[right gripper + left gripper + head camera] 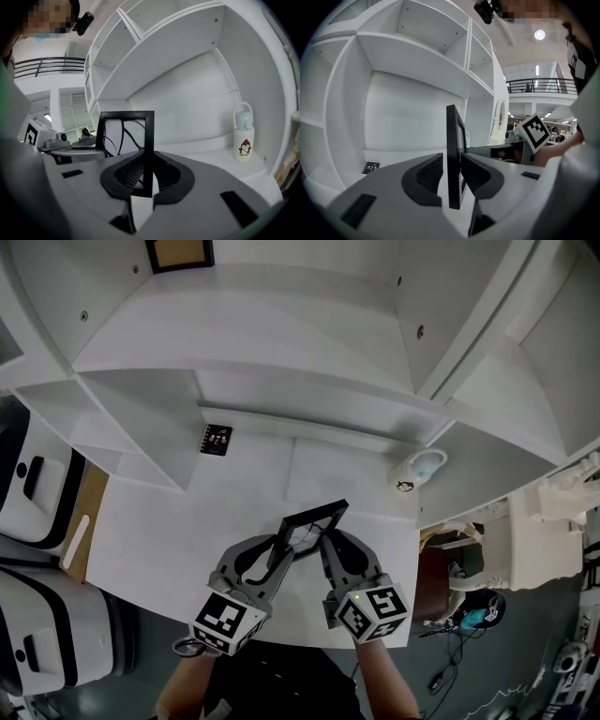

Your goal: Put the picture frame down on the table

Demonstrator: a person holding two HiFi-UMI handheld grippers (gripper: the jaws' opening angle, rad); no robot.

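Black picture frame [315, 513] stands upright over the white table [159, 540]; left gripper [284, 547] and right gripper [326, 540] each clamp one edge, jaws narrowly closed.

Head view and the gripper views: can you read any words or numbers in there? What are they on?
No words or numbers are readable anywhere.
Small black card: pale print, too small to read.
White bottle: only a penguin picture, no letters visible.
Marker cubes: black-and-white square patterns, not letters.
Picture frame: curved black lines, no words.
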